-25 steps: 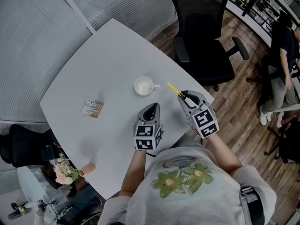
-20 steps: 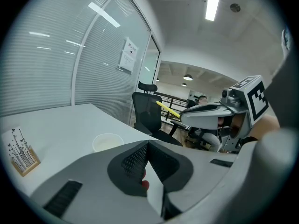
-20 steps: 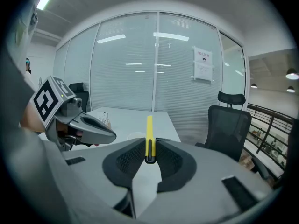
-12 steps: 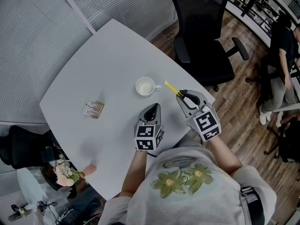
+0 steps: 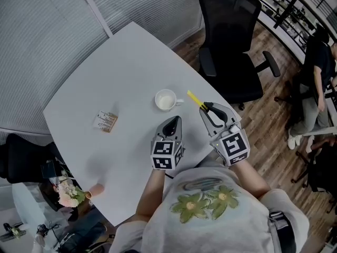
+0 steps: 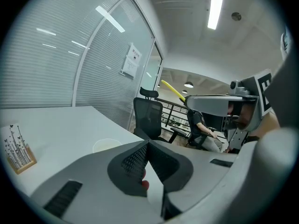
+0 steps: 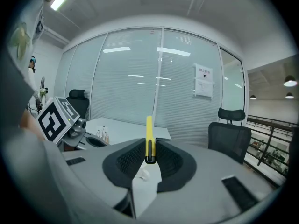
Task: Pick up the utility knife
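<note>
My right claw, clamped on the yellow utility knife, has lifted it clear of the counter near the cup, so I judge the pickup done; my left claw is pinched together, empty.

1. The head view is looking steeply down onto the white table.
2. The left gripper view is riding just behind its jaws, facing the black chair across the table, catching the right gripper at frame right.
3. The right gripper view is riding equally close, facing the glass wall; all three are sharing the table.
</note>
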